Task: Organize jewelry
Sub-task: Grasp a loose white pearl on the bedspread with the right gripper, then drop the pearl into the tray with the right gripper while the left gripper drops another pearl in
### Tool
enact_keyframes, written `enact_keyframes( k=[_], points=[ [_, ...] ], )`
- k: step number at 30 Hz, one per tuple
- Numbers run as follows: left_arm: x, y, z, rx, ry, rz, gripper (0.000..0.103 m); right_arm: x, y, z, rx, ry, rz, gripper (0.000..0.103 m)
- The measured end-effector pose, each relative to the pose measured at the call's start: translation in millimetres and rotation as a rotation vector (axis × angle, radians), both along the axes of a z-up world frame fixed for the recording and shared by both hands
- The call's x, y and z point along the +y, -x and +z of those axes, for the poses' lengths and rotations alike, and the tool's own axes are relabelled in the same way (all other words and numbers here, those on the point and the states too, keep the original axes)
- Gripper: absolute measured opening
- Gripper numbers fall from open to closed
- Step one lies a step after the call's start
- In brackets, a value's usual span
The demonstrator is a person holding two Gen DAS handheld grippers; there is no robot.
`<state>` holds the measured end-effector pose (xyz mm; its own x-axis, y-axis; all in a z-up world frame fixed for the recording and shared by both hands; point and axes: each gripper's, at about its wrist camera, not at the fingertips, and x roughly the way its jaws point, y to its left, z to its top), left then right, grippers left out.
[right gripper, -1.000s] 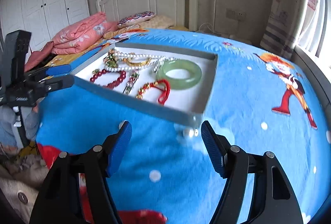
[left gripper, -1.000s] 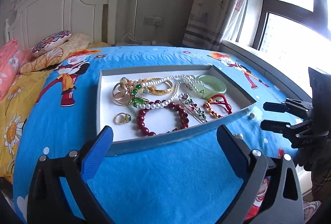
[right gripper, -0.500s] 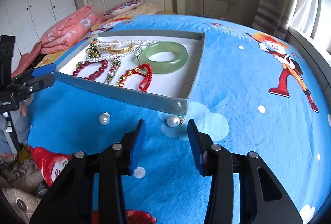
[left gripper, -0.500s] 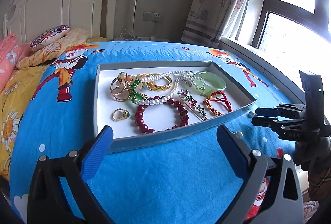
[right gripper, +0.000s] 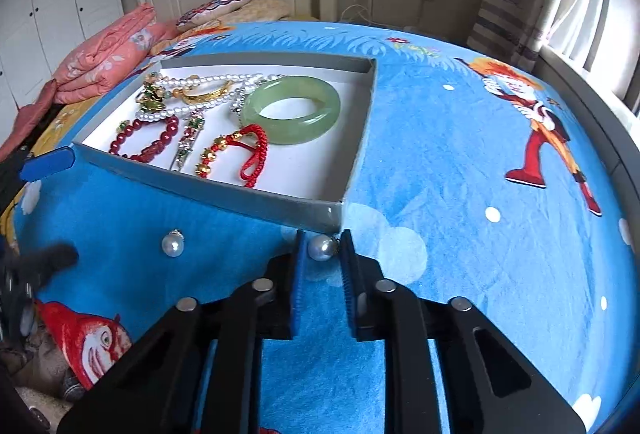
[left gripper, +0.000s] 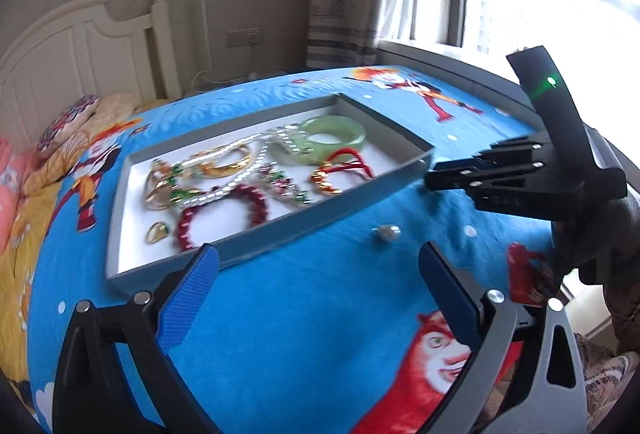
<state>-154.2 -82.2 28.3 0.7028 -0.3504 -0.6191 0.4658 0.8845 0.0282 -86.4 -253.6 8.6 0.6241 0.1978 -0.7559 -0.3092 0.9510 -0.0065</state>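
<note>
Right gripper (right gripper: 322, 248): lower centre of the right wrist view, jaws narrowed and just closing around a pearl earring (right gripper: 321, 247); blue pads (right gripper: 300, 274) close on either side of the pearl, contact not certain.
Pearl earring: on the blue blanket (right gripper: 440, 173), just beside the near right corner of the tray, between the right pads.
Second pearl earring (right gripper: 173, 243): lower left of the right wrist view, loose on the blanket, apart from the tray's front wall; in the left wrist view at centre right.
Left gripper (left gripper: 320, 274): bottom of the left wrist view, blue pads spread wide, nothing between them, above the blanket near the tray's front wall.
Tray (right gripper: 224, 189): grey, shallow, white floor, centre left of the right wrist view.
Jade bangle (right gripper: 292, 115): flat in the tray's right part.
Red bead bracelet (right gripper: 146, 139): tray's near left part.
Red cord bracelet (right gripper: 244, 149): near the bangle, toward the front wall.
Pearl necklace (right gripper: 200, 93): tangled with gold pieces in the tray's far left part.
Gold ring (left gripper: 158, 232): near left corner of the tray in the left wrist view, blurred.
</note>
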Motion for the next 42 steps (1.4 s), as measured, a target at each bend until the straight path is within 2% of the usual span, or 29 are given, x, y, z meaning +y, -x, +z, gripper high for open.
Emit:
enact_keyframes(
  k=[4, 6, 13, 19, 20, 21, 25, 33, 37, 42],
  points=[
    [-27, -2, -1, 0.025, -0.044, -0.048, 0.087, 2, 3, -1, -0.012, 0.016, 0.002, 0.017],
    [-34, -5, -6, 0.048, -0.055, -0.062, 0.078, 1, 4, 0, -0.014, 0.009, 0.001, 0.017],
    [-50, -21, -21, 0.120, -0.080, -0.072, 0.059, -2, 4, 1, -0.015, -0.017, -0.001, 0.017],
    [-63, -31, -29, 0.158, -0.103, -0.092, 0.036, -3, 5, 1, -0.017, -0.026, 0.001, 0.017],
    [-64, -31, -29, 0.158, -0.100, -0.097, 0.030, -3, 5, 1, -0.017, -0.025, 0.001, 0.017],
    [-64, -30, -29, 0.157, -0.098, -0.109, 0.016, -3, 5, 1, -0.018, -0.026, 0.001, 0.017],
    [-63, -25, -28, 0.149, -0.087, -0.129, 0.015, -4, 6, 3, -0.027, -0.032, 0.000, 0.017],
    [-38, -16, 1, 0.081, 0.042, -0.113, 0.015, -14, 22, 18, -0.106, -0.121, 0.034, 0.017],
    [-26, -31, 18, 0.065, 0.094, -0.081, 0.015, -10, 27, 38, -0.175, -0.168, 0.067, 0.017],
    [-28, -63, 25, 0.084, 0.116, -0.054, 0.015, 9, 9, 39, -0.166, -0.118, 0.092, 0.017]
  ],
)
